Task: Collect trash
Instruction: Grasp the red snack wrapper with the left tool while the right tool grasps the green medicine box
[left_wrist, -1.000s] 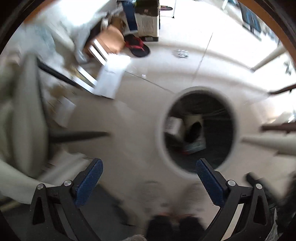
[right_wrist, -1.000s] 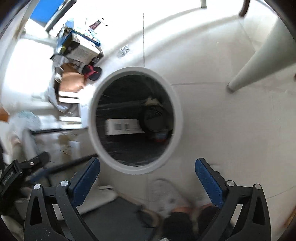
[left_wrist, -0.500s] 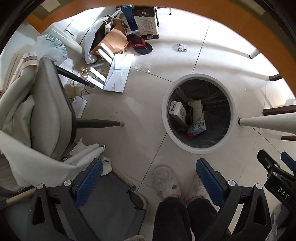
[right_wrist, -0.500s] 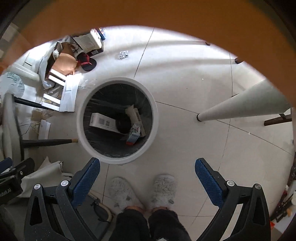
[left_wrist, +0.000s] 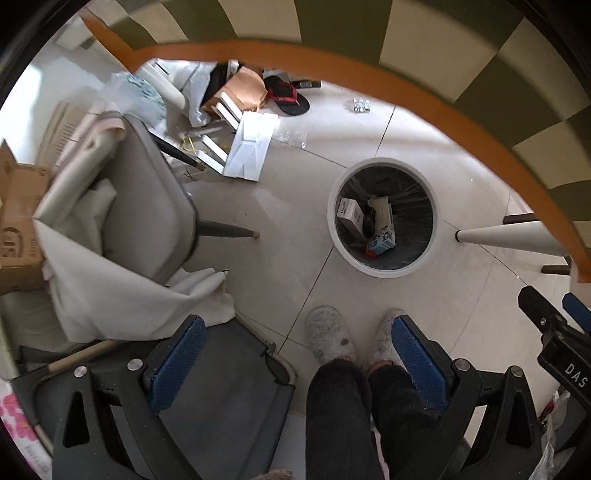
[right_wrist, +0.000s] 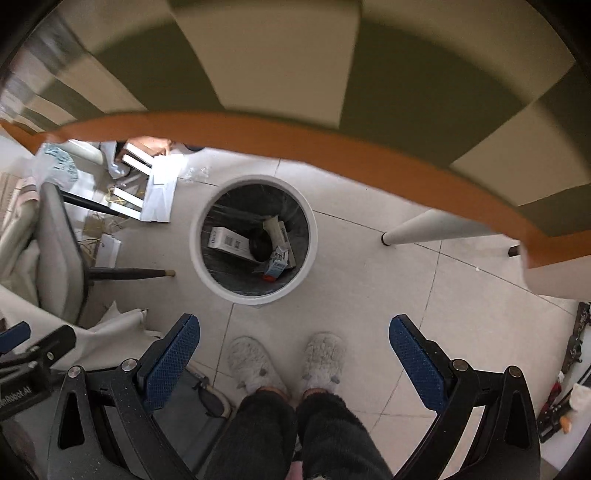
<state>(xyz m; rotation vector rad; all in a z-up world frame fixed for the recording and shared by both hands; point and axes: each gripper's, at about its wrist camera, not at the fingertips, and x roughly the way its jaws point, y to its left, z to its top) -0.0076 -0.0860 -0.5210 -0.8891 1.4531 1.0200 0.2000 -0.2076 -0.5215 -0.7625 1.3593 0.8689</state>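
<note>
We hold the left gripper (left_wrist: 295, 354) and right gripper (right_wrist: 294, 352) spread wide and empty above the white trash bin (right_wrist: 306, 254) containing discarded boxes (right_wrist: 227, 240).

A grey chair (left_wrist: 147, 206) draped with white cloth (left_wrist: 122, 306) stands left of fluffy slippers (right_wrist: 255, 363) on tiled floor (right_wrist: 369, 280).
</note>
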